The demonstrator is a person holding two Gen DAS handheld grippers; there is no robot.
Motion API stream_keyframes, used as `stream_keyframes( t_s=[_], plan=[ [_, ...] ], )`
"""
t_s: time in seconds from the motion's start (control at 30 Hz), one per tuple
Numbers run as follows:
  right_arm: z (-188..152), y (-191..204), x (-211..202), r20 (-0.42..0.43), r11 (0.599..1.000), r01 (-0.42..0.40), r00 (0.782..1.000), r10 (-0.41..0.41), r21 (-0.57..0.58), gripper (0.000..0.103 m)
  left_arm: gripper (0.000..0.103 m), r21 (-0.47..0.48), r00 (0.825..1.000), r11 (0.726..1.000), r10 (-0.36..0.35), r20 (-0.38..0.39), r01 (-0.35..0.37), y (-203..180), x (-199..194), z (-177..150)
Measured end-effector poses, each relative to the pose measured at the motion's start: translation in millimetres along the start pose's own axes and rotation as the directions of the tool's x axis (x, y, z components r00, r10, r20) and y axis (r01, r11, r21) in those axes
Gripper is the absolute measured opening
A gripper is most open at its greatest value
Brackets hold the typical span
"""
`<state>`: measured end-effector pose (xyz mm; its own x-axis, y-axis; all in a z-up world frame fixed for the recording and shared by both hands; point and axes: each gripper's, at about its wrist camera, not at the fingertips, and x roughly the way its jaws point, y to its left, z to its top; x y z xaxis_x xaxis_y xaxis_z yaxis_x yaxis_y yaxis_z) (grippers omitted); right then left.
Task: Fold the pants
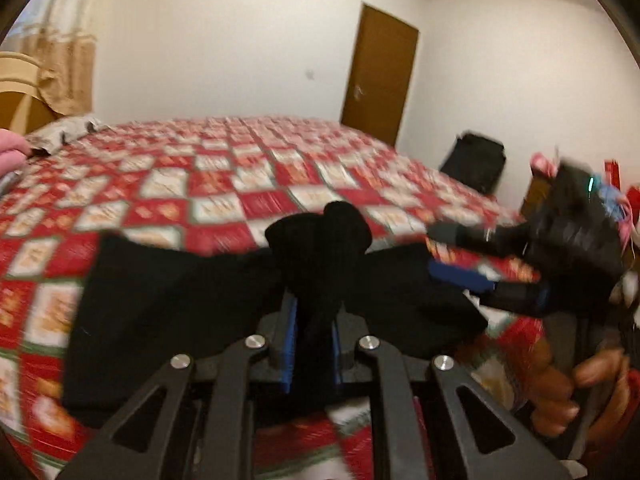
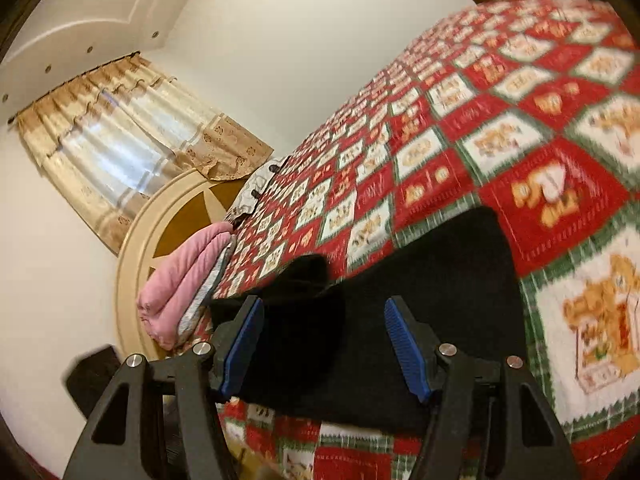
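The black pants (image 1: 168, 312) lie bunched on the red patchwork quilt (image 1: 200, 184), a fold pinched in the left gripper (image 1: 314, 320). The right gripper (image 2: 324, 340) hovers spread above them; a pink blanket (image 2: 180, 284) lies beyond its left finger.

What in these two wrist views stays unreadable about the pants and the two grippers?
- Left wrist view: how much cloth the left gripper pinches; the bunched black pants cover its jaws' tips.
- Left wrist view: the right gripper is smeared by motion blur.
- Right wrist view: the pants' near edge, behind the open right gripper.
- Both views: waistband or leg ends; uniform black, blurred.
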<state>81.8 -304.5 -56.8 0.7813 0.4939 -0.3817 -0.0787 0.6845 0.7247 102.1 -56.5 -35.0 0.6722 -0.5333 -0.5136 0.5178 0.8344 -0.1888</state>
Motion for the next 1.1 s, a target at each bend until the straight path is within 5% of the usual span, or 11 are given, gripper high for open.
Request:
stream_keyframes(
  t_s=[0.13,0.33,0.63,0.67,0.73,1.1],
  plan=[
    [-4,-4,4,-0.041,0.999,-0.046,0.998,0.046,0.005,0.065,0.015,0.019,0.998,0.999,0.031,-0.053,-0.030,-3,15,-15],
    [5,-3,42,-0.122,0.987,-0.144,0.981,0.152,0.074,0.065,0.015,0.007,0.999,1.000,0.022,-0.025,-0.022,-5,4,-18],
    [-6,9,81,-0.181,0.995,-0.096,0.979,0.095,0.002,0.065,0.015,0.031,0.999,0.999,0.027,-0.028,-0.026,-6,2,-26],
    [-7,10,81,-0.183,0.995,-0.103,0.978,0.100,-0.006,0.063,0.015,0.036,0.999,0.999,0.030,-0.035,-0.029,-6,4,-26],
    [-6,13,83,-0.200,0.994,-0.102,0.976,0.091,-0.042,0.025,0.015,0.034,0.999,0.999,0.033,-0.043,-0.031,-7,6,-26],
    [33,12,26,-0.137,0.985,-0.101,0.987,0.082,-0.139,0.017,0.015,0.126,0.999,0.991,-0.053,-0.003,0.053,-55,3,0]
  ],
)
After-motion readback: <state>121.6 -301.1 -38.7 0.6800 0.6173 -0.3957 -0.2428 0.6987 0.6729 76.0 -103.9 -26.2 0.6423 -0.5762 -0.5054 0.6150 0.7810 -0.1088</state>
